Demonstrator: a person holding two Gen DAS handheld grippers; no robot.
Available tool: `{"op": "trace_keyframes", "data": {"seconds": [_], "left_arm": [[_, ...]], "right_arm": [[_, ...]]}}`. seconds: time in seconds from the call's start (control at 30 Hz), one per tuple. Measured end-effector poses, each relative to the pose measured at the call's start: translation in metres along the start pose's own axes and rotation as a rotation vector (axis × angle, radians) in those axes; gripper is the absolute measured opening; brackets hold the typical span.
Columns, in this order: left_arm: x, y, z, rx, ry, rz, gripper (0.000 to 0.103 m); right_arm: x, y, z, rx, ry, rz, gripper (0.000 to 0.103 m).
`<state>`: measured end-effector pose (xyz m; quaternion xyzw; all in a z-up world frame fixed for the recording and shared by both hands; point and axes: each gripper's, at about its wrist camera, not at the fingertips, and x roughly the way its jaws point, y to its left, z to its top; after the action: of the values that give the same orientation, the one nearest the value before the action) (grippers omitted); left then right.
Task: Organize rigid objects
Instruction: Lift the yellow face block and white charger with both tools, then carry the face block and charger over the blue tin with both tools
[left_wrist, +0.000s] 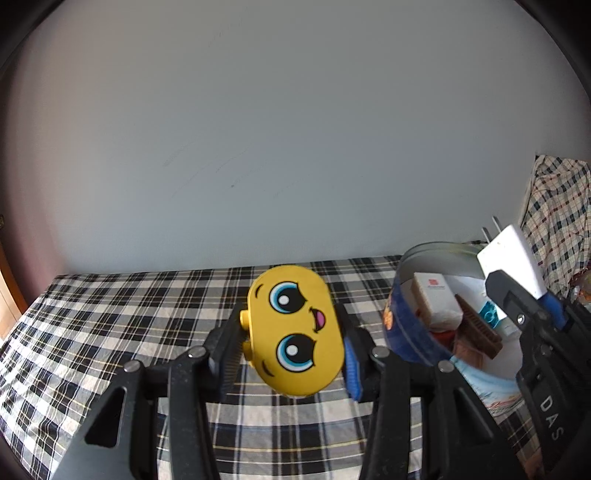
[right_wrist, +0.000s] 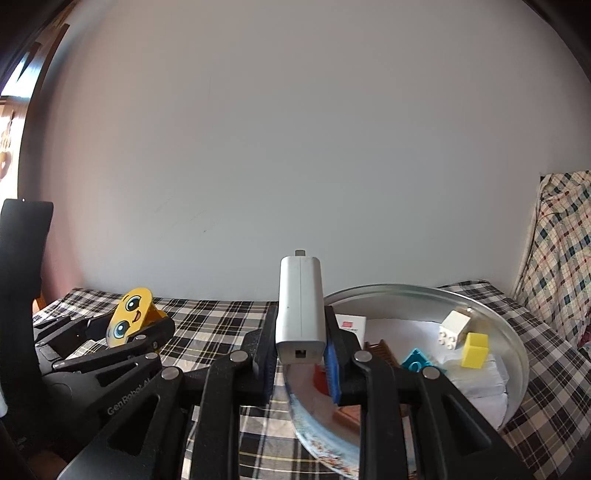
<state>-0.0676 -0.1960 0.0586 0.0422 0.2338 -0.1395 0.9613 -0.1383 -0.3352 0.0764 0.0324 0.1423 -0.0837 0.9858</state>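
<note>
Jaws of the left gripper clamp a yellow face toy at lower centre, above the plaid bedsheet. The right gripper pinches a white charger upright, beside the round tin at lower right.

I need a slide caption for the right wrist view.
Right gripper holding a white charger above the round tin.
</note>
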Motion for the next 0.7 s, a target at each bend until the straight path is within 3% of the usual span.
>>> {"op": "trace_keyframes", "data": {"seconds": [0.7], "left_arm": [[0.006,-0.063,0.022,0.040,-0.029,-0.097,0.045]], "right_arm": [[-0.006,-0.081,0.008,0.060,-0.027,-0.159,0.024]]}}
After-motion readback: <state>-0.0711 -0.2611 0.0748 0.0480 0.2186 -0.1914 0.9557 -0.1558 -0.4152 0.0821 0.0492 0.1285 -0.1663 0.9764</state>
